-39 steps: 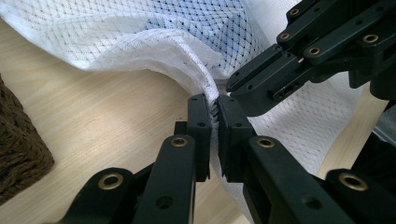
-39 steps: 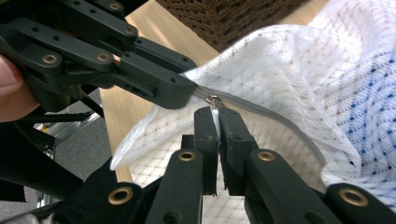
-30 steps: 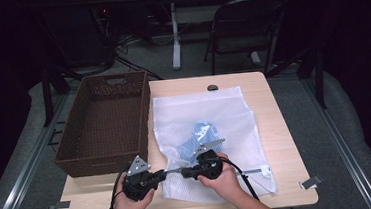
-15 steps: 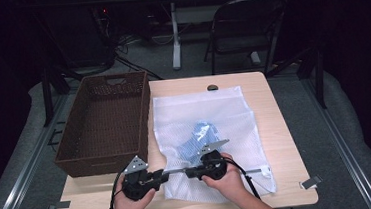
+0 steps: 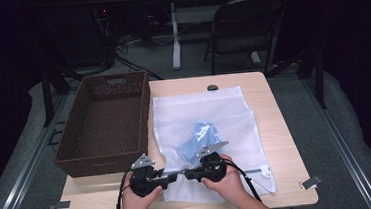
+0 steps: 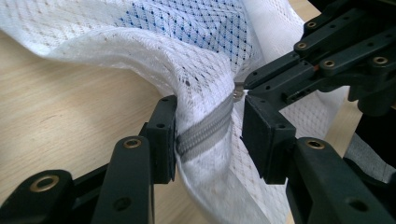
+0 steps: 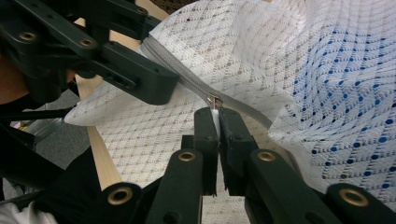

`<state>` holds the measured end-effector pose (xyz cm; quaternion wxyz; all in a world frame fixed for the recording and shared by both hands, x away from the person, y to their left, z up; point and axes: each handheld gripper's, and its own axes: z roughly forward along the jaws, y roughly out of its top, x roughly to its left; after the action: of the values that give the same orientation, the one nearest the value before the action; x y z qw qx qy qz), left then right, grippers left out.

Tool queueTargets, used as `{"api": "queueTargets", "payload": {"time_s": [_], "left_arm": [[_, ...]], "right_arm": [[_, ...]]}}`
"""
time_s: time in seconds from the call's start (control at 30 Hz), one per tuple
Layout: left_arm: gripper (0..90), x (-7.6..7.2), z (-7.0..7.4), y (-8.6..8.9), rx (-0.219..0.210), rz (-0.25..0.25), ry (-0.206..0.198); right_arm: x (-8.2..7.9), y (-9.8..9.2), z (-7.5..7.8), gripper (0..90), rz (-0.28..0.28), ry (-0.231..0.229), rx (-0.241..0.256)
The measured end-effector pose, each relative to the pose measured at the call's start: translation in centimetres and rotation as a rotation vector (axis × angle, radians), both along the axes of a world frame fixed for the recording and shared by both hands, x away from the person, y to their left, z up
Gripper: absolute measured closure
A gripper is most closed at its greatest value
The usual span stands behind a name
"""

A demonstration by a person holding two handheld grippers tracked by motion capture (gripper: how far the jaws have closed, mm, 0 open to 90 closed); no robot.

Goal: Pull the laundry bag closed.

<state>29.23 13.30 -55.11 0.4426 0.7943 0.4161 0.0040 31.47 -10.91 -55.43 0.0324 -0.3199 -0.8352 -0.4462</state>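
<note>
1. From above, the white mesh bag (image 5: 211, 132) lies flat on the tabletop (image 5: 275, 127) with a blue garment (image 5: 198, 138) inside; up close, the left gripper view shows its grey zipper (image 6: 205, 133) running along a raised fold.
2. The left tongs (image 6: 210, 135) stand spread around that fold, one jaw touching the zipper tape, the other just off the mesh.
3. The right tongs (image 7: 215, 123) are pressed together, pinching the zipper pull (image 7: 214, 101).
4. Both tools meet at the bag's near edge, close to the tabletop's front; the brown basket (image 5: 102, 123) sits just to the left.
</note>
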Motion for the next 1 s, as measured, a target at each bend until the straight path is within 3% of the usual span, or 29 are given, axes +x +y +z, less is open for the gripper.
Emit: {"api": "queueTargets", "payload": {"time_s": [0.4,0.6,1.0], "left_arm": [[77.9,-0.1,0.0,-0.8,0.015,-0.017,-0.026],[81.8,-0.4,0.3,-1.1,0.027,-0.023,-0.054],[83.0,-0.4,0.6,-1.1,0.038,-0.029,-0.075]], "right_arm": [[0.0,0.1,-0.1,86.3,-0.007,0.002,0.004],[0.2,0.1,0.3,86.3,-0.023,0.009,-0.001],[0.7,1.0,2.3,86.3,0.015,0.031,-0.126]]}}
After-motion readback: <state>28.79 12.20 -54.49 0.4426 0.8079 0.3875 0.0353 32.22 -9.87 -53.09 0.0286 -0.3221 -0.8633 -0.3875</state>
